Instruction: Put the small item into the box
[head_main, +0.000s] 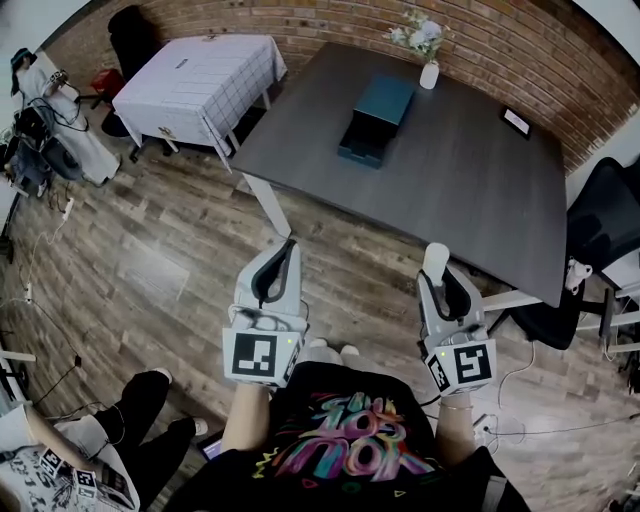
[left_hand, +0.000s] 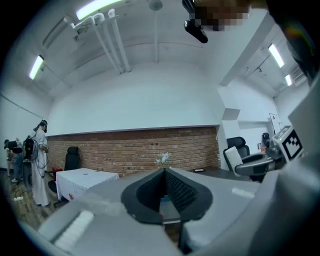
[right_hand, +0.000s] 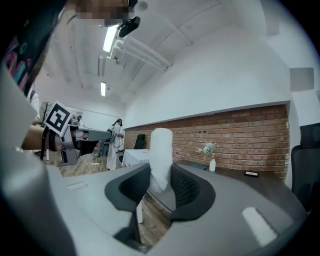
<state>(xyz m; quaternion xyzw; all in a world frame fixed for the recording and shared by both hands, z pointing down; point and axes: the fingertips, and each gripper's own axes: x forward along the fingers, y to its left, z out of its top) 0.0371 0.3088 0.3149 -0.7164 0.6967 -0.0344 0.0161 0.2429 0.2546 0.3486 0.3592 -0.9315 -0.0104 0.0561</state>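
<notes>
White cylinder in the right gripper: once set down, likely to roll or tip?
The white cylinder looks round and smooth, so lying down it would probably roll. Tall for its width, it may tip on end. The right gripper holds only its lower end, so likely light.

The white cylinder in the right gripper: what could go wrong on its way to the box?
The white cylinder is pinched only near its lower end by the right gripper, so it may tilt or slip. The box stands near the vase, which a reach might knock over.
</notes>
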